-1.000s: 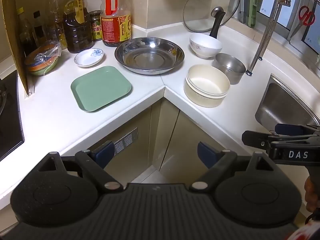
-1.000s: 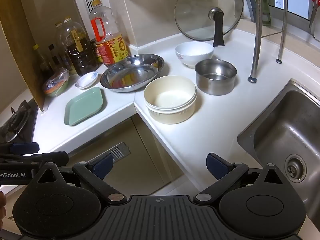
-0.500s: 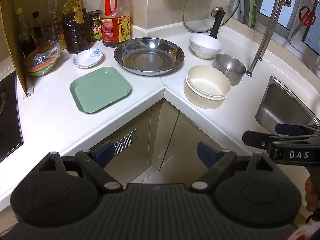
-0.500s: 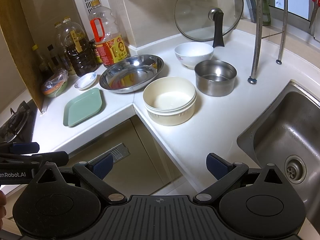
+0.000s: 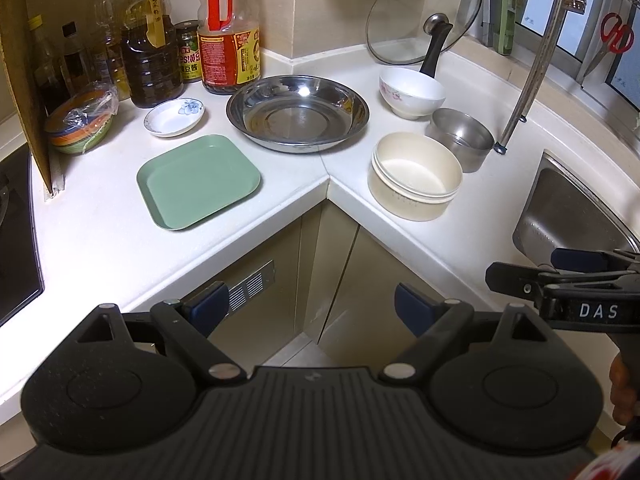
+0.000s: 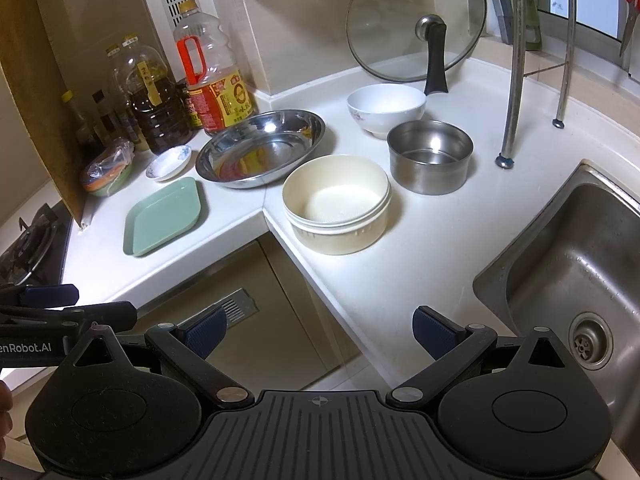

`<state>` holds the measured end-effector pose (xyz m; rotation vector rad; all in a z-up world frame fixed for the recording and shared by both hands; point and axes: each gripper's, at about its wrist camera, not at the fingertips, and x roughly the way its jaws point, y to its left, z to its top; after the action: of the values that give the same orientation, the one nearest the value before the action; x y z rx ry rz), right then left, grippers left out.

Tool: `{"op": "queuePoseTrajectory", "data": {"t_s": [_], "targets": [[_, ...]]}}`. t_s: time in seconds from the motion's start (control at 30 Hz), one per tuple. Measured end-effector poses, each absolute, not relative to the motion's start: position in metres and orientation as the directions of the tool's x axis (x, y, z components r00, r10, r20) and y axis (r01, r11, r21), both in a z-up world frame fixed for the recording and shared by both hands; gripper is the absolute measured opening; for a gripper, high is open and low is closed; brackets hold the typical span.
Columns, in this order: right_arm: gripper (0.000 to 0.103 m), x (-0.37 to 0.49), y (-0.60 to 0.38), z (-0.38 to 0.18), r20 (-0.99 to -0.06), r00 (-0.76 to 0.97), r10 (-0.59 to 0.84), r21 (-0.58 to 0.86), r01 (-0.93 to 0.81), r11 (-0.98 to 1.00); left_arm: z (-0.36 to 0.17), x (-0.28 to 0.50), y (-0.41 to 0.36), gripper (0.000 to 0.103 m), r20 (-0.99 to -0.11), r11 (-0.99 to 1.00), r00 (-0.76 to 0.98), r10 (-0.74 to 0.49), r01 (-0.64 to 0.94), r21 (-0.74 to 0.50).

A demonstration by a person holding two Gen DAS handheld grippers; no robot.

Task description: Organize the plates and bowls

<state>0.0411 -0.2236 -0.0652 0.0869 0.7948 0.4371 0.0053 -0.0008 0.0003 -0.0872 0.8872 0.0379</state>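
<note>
Both empty, our left hand-held gripper (image 5: 306, 306) and right hand-held gripper (image 6: 320, 330) gape before the desk (image 5: 100, 240). Ahead lie green plate (image 5: 198, 180) and cream bowl (image 6: 336, 204), steel basin (image 5: 298, 112) beyond. Sorting seems unstarted; next, we approach one dish.

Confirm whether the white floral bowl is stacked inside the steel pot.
No, the white floral bowl stands on the counter behind the steel pot, which holds no bowl.

Sink (image 5: 560, 216) cut by right edge; stove (image 6: 28, 240) cut left; bottle labels unreadable.
</note>
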Motion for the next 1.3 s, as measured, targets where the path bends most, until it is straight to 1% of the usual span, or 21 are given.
{"op": "queuePoseTrajectory", "data": {"t_s": [1.3], "targets": [[0.099, 0.041, -0.229, -0.064, -0.667, 0.618, 0.417, 0.238, -0.353, 0.905, -0.005, 0.02, -0.005, 0.089, -0.773, 0.996, 0.635, 0.002, -0.074, -0.058]]}}
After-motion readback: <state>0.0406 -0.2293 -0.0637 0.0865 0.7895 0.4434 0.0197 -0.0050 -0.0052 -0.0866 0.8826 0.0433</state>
